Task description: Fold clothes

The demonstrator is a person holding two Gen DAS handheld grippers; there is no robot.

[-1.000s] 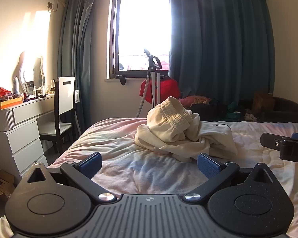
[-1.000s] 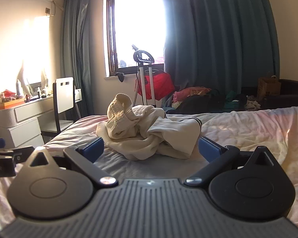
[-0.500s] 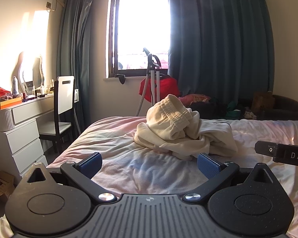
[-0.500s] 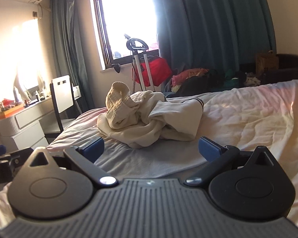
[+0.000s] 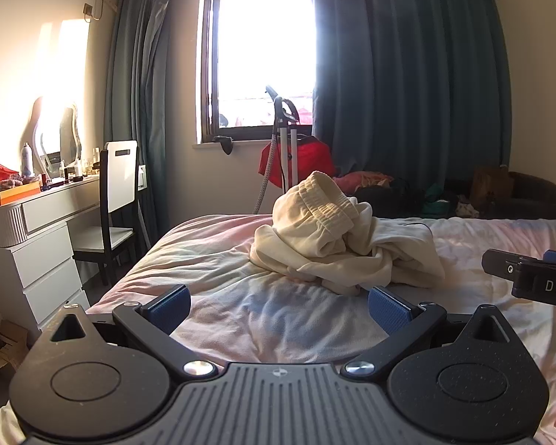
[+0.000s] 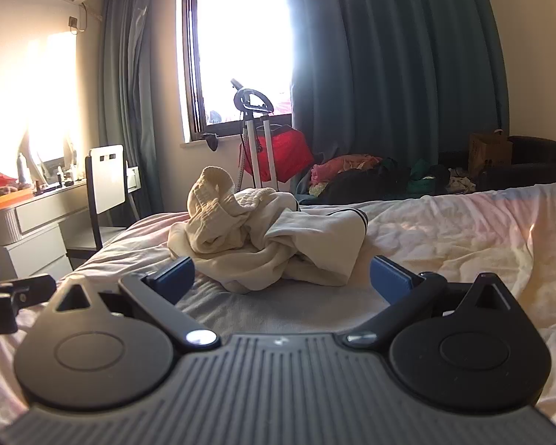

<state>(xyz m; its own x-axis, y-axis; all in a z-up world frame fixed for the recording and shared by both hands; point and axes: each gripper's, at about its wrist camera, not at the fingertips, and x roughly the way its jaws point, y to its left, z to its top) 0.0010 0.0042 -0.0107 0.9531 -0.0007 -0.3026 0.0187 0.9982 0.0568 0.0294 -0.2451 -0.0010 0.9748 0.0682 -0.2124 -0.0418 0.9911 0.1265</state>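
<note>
A crumpled cream garment (image 5: 337, 237) with a ribbed elastic band on top lies in a heap on the bed (image 5: 241, 307). It also shows in the right wrist view (image 6: 270, 237). My left gripper (image 5: 278, 306) is open and empty, low over the sheet just short of the heap. My right gripper (image 6: 281, 276) is open and empty, also just in front of the heap. The right gripper's finger shows at the right edge of the left wrist view (image 5: 530, 278). The left gripper's finger shows at the left edge of the right wrist view (image 6: 15, 293).
A white dresser (image 5: 29, 237) with bottles and a chair (image 5: 118, 200) stand left of the bed. A garment steamer (image 5: 285, 148) and red bag stand under the window. Clothes and a dark armchair (image 5: 530, 193) lie beyond the bed's far side.
The right wrist view dipped and rose again, and the heap now looks slightly closer in it. The left gripper has barely moved. Both grippers stayed open.
</note>
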